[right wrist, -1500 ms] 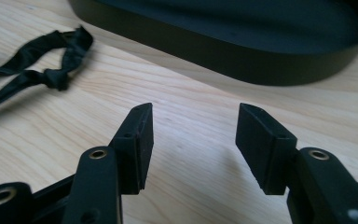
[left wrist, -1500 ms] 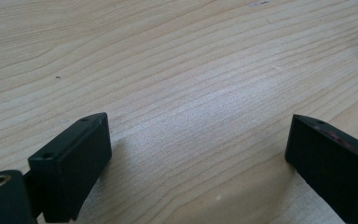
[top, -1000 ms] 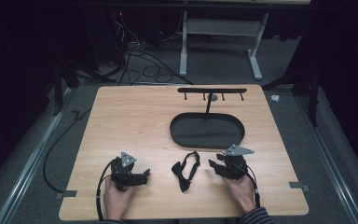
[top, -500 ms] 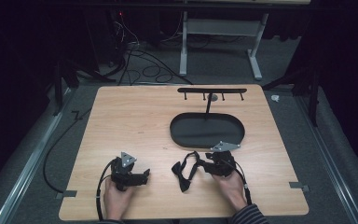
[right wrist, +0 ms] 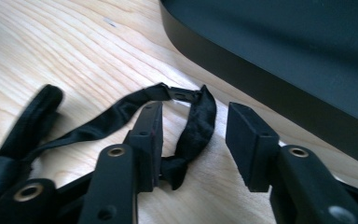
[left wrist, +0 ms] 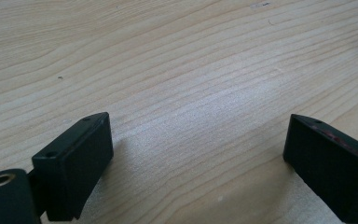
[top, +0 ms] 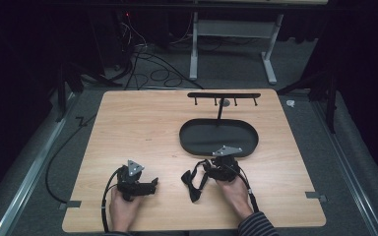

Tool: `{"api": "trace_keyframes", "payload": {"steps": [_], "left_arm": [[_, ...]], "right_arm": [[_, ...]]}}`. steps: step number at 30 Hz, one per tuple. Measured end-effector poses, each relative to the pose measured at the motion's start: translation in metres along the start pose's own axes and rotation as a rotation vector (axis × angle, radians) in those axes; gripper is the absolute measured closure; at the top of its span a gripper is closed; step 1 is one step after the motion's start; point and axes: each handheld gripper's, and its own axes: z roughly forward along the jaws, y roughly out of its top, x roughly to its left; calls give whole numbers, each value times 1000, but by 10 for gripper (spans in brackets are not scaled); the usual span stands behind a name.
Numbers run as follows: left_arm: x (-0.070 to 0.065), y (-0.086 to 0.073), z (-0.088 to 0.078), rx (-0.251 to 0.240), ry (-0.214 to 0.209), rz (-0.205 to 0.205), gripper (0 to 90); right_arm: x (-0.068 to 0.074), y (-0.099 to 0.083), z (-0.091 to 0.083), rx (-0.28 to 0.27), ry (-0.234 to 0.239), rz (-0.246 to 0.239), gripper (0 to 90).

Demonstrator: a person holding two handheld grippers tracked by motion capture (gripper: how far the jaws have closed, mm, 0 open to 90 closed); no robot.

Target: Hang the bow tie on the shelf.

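Just below centre of the high view, one black strap [top: 193, 178] lies on the table [top: 128, 128]. The right gripper [right wrist: 193, 133] straddles a loop, jaws half-open, just closing, not yet pinching: grasping seems underway. Next, squeeze and lift. The left gripper [left wrist: 196, 154] rests wide open, empty. One tray [top: 197, 135] and one hook rack [top: 224, 96] stand beyond.

place: pretty clearly a lab or recording studio setup, not anyone's home
walls: black curtains all round, everything past the table is dark
floor: grey carpet [top: 39, 147] with loose black cables [top: 142, 54] snaking over it
table: light wooden tabletop [top: 128, 123] with bits of grey tape [top: 73, 203] at its edges
background: white metal frame legs of another desk [top: 270, 54] behind
rails: grey metal rails [top: 27, 182] running along both sides of the table
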Motion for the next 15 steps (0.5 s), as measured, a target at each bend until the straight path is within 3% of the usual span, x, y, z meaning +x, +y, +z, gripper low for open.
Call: {"api": "trace_keyframes", "payload": {"steps": [7,8,12,15], "left_arm": [[0,0,0,0,0,-1,87],[0,0,0,-1,0,-1,87],[0,0,0,-1,1,-1,89],[0,0,0,-1,1,-1,89]], "right_arm": [[-1,-1,2,18,-1,-15,723],[0,-1,2,25,-8,-39,772],[1,-1,3,28,-9,-54,828],[-1,-1,1,28,2,-45,861]]}}
